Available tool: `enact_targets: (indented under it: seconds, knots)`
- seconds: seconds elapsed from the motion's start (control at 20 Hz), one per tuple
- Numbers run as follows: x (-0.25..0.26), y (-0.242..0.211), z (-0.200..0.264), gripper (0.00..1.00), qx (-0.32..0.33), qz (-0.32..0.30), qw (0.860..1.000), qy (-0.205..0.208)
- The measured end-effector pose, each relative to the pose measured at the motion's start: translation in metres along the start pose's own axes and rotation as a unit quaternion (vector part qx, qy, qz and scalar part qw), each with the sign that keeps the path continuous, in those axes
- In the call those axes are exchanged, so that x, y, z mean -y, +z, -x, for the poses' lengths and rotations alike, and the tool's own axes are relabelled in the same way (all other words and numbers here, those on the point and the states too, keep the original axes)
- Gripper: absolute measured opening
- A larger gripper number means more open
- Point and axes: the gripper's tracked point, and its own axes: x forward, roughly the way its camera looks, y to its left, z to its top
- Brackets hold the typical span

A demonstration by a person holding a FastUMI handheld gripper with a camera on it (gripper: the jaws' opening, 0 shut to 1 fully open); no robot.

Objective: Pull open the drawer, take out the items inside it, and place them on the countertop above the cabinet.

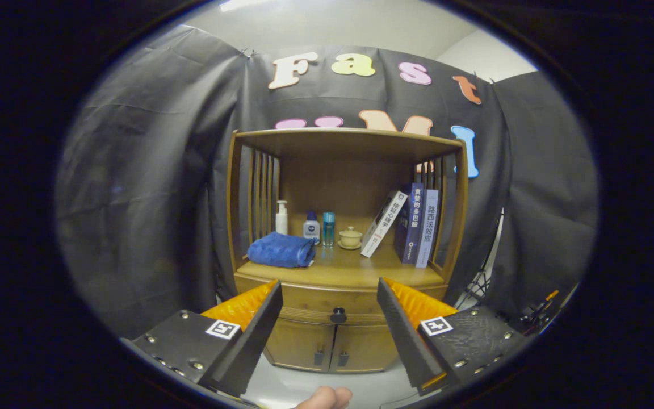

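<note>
Gripper (330,295) spread wide before a closed drawer (332,307), nothing between its fingers.

From the gripper view, the wooden cabinet (344,250) stands well beyond the fingers; the drawer's dark knob (338,315) sits in the gap between them. On the countertop (355,270) above the drawer lie a blue towel (281,250), bottles (311,226), a lidded cup (351,237) and books (412,224). Two small doors (330,346) are below the drawer.

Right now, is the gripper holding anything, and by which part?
Nothing is held. The gripper is open, its fingers spread apart, with the closed drawer's knob seen between and beyond them.
</note>
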Motion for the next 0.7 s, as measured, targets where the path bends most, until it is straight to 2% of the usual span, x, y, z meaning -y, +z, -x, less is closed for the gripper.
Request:
enact_targets:
  seconds: [0.5,0.7]
  knots:
    - [0.001,-0.008,-0.004,0.99,-0.003,-0.009,1.000,0.001]
    - [0.007,-0.034,-0.023,0.99,-0.015,-0.016,1.000,-0.005]
